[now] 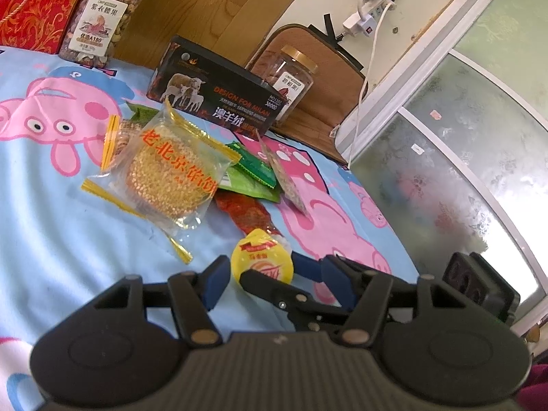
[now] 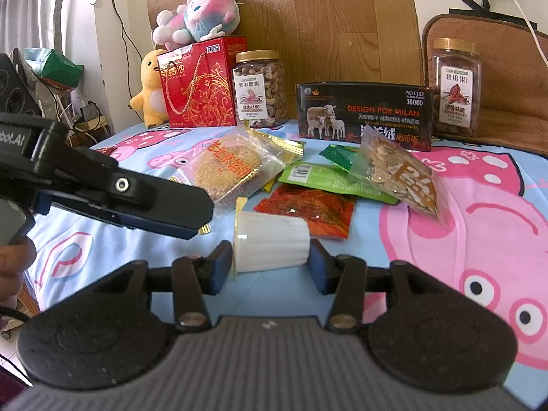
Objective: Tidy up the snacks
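A small white pudding cup [image 2: 270,245] with a ribbed plastic body and a yellow foil lid is lying on its side between the blue pads of the right gripper [image 2: 270,260], which is gripping it end to end, lid against one pad and base against the other. In the left wrist view the same cup [image 1: 262,262] is showing its yellow lid just beyond the left gripper [image 1: 274,275]; the left jaws are standing partly apart, holding nothing as far as that view shows, though the right gripper's arm is crossing in front of them.

The thin cup is probably flexing easily, so a harder squeeze could be buckling it or popping the foil seal. The smooth tapered wall could also be slipping off the pads, and the two grippers are crowding close enough to knock together.

At twelve o'clock from the cup, in the right wrist view, a flat red crinkled packet [image 2: 308,210] is lying on the bed. At eleven o'clock a round sesame cake in a clear wrapper [image 2: 229,167] is resting, glossy with gold edges. At one o'clock a clear pouch of seeds [image 2: 399,174] is leaning on a green packet [image 2: 328,178]. Farther back, a black cardboard box [image 2: 363,113] is standing at twelve, a jar of cashews [image 2: 260,89] at eleven, and a jar of pecans [image 2: 455,89] at one. All are sitting on a soft blue cartoon-pig sheet [image 2: 479,239].
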`<state>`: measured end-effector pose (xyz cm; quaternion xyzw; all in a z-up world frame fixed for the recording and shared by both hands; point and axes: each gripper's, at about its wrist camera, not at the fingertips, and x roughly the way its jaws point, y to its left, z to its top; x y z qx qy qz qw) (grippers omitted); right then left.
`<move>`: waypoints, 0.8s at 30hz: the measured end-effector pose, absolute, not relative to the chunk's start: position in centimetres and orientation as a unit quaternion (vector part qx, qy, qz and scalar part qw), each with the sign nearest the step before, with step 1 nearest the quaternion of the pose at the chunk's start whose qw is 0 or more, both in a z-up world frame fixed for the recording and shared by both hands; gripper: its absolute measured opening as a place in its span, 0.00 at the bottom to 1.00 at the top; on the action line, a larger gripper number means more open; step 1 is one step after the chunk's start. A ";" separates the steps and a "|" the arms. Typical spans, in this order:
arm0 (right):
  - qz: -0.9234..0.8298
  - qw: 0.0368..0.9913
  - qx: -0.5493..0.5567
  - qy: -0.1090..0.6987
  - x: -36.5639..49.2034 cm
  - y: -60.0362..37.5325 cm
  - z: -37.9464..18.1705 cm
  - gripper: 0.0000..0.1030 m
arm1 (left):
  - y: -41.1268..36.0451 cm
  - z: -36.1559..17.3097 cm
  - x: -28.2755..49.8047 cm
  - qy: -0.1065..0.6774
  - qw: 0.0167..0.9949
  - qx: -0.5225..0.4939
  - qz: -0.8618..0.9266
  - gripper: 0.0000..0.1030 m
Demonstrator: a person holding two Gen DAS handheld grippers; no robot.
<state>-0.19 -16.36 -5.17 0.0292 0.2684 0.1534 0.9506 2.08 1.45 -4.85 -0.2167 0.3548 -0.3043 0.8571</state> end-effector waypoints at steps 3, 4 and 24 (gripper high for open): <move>0.153 0.951 0.026 0.269 -0.2 -16.2 -5.1 0.51 | 1.6 -4.8 2.1 0.355 0.858 -0.217 -0.301 0.59; 0.153 0.951 0.025 0.269 -0.2 -16.1 -5.1 0.51 | 1.8 -4.8 2.2 0.355 0.858 -0.220 -0.299 0.59; 0.151 0.955 0.031 0.254 -0.5 -16.7 -3.2 0.46 | -0.2 -3.6 4.8 0.367 0.852 -0.195 -0.319 0.44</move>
